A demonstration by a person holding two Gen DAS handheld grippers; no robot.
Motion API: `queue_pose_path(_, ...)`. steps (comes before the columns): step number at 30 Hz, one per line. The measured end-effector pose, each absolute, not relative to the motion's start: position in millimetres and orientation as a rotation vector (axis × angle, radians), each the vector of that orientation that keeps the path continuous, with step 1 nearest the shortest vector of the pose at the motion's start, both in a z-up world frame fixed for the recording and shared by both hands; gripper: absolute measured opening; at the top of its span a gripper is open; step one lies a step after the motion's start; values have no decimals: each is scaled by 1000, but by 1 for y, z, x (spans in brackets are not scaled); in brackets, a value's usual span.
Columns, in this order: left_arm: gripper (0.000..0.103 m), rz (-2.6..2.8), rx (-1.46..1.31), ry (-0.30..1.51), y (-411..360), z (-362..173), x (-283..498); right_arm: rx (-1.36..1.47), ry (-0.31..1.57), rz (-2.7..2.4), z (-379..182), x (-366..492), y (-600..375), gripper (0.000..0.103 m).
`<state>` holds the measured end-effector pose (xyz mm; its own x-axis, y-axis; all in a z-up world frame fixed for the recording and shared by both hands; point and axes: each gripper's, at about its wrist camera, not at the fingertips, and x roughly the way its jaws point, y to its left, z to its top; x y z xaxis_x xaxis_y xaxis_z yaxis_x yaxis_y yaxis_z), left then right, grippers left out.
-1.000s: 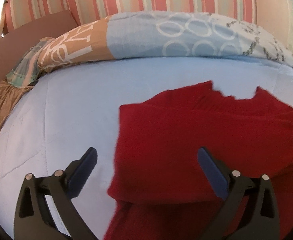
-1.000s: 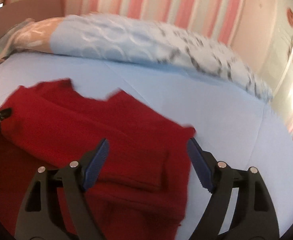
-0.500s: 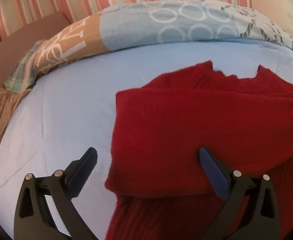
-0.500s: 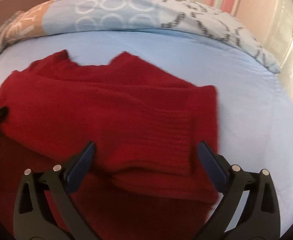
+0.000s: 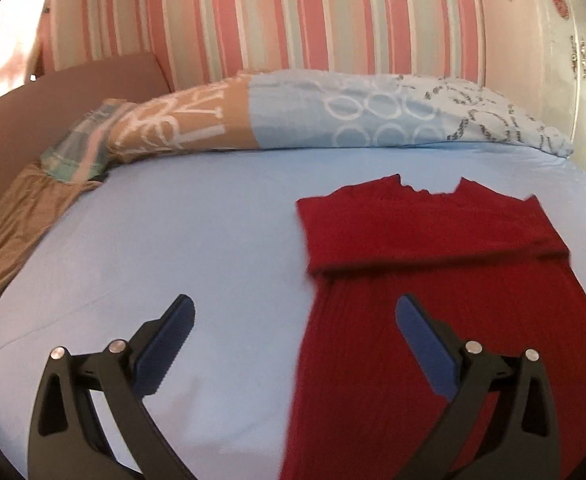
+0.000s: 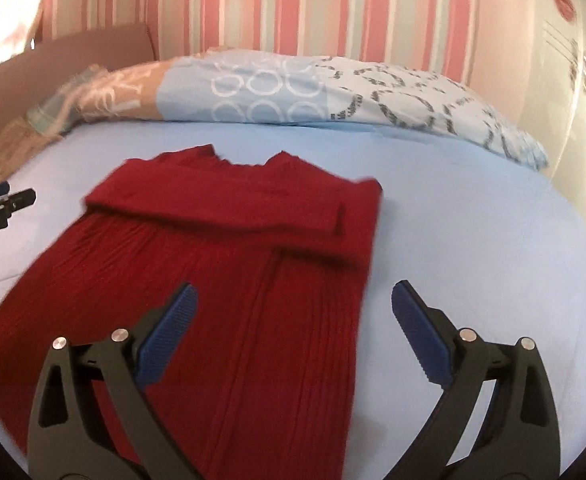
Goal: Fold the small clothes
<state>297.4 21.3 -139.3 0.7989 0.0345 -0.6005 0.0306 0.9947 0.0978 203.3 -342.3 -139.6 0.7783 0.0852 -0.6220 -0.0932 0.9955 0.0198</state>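
Brown board [image 5: 65, 96] leans on the left by the striped wall [image 5: 333, 20], with the patterned pillow [image 5: 333, 116] along the head of the bed. Left gripper [image 5: 293, 328] hangs spread wide, holding nothing, over the blue sheet [image 5: 173, 240] at the sweater's left edge. The red sweater [image 6: 233, 260] lies flat mid-bed, sleeves folded across the chest. Right gripper [image 6: 293, 312] is also wide apart and empty, straddling the sweater's right edge.

Sweater [image 6: 221, 264] on bed [image 6: 473, 240], pillow [image 6: 333, 92] behind.
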Motion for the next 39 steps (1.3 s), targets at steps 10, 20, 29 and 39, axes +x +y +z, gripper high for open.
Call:
queue_pose_path(10, 102, 50, 85, 618, 50, -162, 133, 115, 699, 31, -165, 60, -353, 89)
queue_pose_path(20, 101, 79, 55, 684, 68, -188, 90, 279, 731, -7, -196, 36, -365, 68)
queue_pose_path(29, 102, 77, 67, 693, 68, -186, 93, 264, 829, 6, -211, 51, -363, 35)
queue_pose_path(39, 101, 29, -1, 737, 74, -198, 100, 250, 793, 53, -202, 40, -361, 10)
